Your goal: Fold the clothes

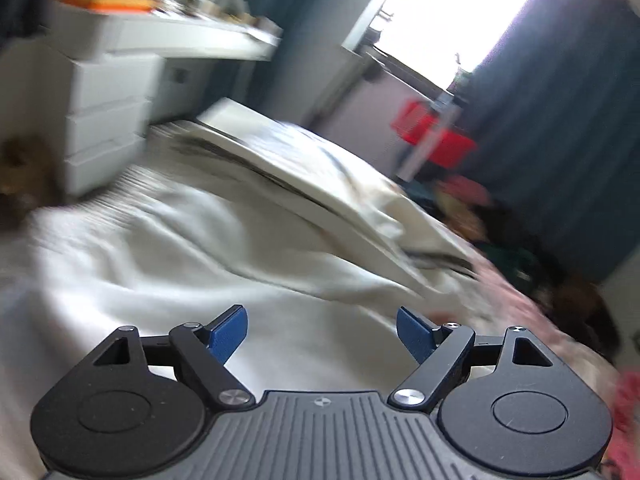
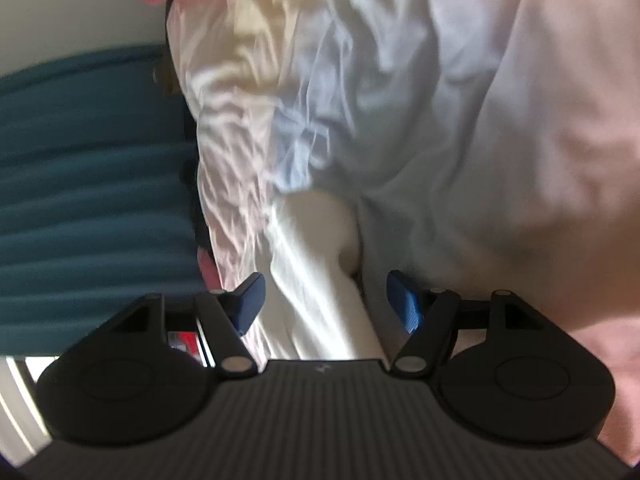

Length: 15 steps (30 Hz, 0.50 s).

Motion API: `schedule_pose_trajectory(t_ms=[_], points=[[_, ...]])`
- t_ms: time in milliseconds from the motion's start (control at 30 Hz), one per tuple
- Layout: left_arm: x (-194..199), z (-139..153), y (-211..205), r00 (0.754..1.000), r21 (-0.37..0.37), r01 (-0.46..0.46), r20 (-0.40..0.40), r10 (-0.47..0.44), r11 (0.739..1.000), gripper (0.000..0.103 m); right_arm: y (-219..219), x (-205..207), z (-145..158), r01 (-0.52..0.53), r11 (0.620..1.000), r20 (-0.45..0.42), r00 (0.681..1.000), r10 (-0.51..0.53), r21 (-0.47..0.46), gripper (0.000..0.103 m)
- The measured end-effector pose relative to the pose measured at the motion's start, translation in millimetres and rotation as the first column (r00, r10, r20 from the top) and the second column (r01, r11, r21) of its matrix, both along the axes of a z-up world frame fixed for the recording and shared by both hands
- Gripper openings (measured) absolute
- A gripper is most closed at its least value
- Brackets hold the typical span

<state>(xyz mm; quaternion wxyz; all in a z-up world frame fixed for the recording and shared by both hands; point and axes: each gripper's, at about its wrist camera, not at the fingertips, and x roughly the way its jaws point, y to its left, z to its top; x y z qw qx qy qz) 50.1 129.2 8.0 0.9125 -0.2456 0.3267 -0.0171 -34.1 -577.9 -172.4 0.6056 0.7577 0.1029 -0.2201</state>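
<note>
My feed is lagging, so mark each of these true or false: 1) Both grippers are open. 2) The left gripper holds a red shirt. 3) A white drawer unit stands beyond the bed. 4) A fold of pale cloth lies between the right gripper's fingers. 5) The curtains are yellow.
1) True: the left gripper and the right gripper both have their jaws apart.
2) False: the left gripper holds nothing; white cloth lies beyond it.
3) True: the drawer unit stands past the bed.
4) True: the fold runs between the fingers, ungripped.
5) False: the curtains are dark blue-teal.
</note>
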Motion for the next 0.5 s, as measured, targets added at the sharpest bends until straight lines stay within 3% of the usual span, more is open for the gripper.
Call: schedule_pose_trajectory(t_ms=[67, 167, 267, 300, 367, 500], points=[[14.1, -16.6, -34.5, 0.998, -0.029, 0.061, -0.020, -0.062, 0.998, 0.084, -1.9, 16.0, -0.1, -0.119, 0.993, -0.064, 0.991, 0.118, -0.004, 0.068], [26.0, -45.4, -71.1, 0.990, -0.022, 0.133, -0.040, -0.134, 0.991, 0.083, -3.0, 29.6, 6.3, -0.181, 0.982, -0.084, 0.981, 0.176, -0.054, 0.070], [23.4, -66.6, -83.8, 0.986, 0.023, 0.161, -0.043, -0.160, 0.987, 0.082, -7.9, 40.6, 6.6, -0.200, 0.976, 0.050, 0.978, 0.205, -0.090, 0.071], [21.5, -72.8, -85.8, 0.985, 0.039, 0.168, -0.044, -0.166, 0.985, 0.082, -9.0, 43.3, 8.2, -0.192, 0.975, 0.097, 0.974, 0.203, -0.108, 0.070], [18.1, -79.6, -83.3, 0.985, 0.046, 0.169, -0.046, -0.167, 0.984, 0.082, -6.6, 34.0, 29.6, -0.070, 0.969, 0.102, 0.990, 0.097, -0.238, 0.071], [12.0, -77.4, -64.9, 0.989, -0.026, 0.146, -0.026, -0.147, 0.989, 0.082, -4.5, 31.9, 47.2, 0.025, 0.947, 0.247, 0.967, 0.058, -0.320, 0.071]])
